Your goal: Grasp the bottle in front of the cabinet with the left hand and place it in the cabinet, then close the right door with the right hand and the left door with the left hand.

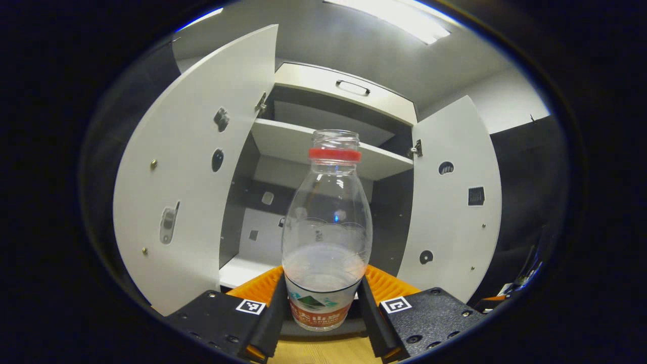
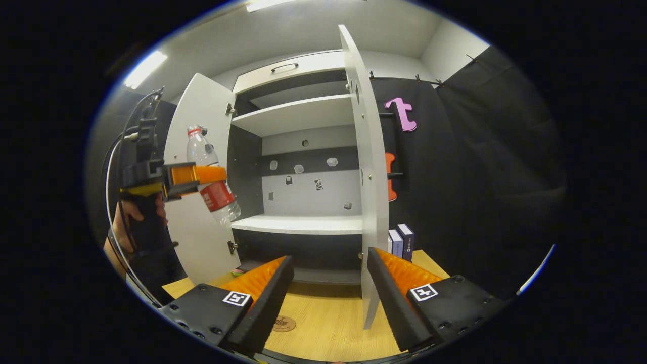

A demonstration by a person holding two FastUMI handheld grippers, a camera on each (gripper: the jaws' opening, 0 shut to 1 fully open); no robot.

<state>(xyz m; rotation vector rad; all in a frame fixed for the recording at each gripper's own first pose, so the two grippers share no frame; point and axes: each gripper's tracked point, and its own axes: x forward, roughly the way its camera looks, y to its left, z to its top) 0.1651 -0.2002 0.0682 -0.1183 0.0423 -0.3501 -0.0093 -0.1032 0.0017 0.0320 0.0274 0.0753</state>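
A clear plastic bottle point(image 1: 326, 222) with a red neck ring, no cap and a red label stands upright between my left gripper's point(image 1: 322, 281) black pads, which press on its lower part. In the right gripper view the bottle point(image 2: 211, 188) hangs tilted in the air in front of the left door point(image 2: 199, 111), held by the left gripper point(image 2: 215, 176) with a hand point(image 2: 126, 217) behind it. The white cabinet point(image 1: 323, 146) has both doors swung open. My right gripper point(image 2: 329, 257) is open and holds nothing, low in front of the cabinet, close to the right door's point(image 2: 369, 177) edge.
The cabinet has a lower shelf point(image 2: 298, 223), an upper shelf point(image 2: 293, 114) and a drawer point(image 2: 285, 68) on top. Two small boxes point(image 2: 402, 242) stand on the wooden table point(image 2: 328, 328) right of the right door. A round coaster point(image 2: 284, 323) lies on the table.
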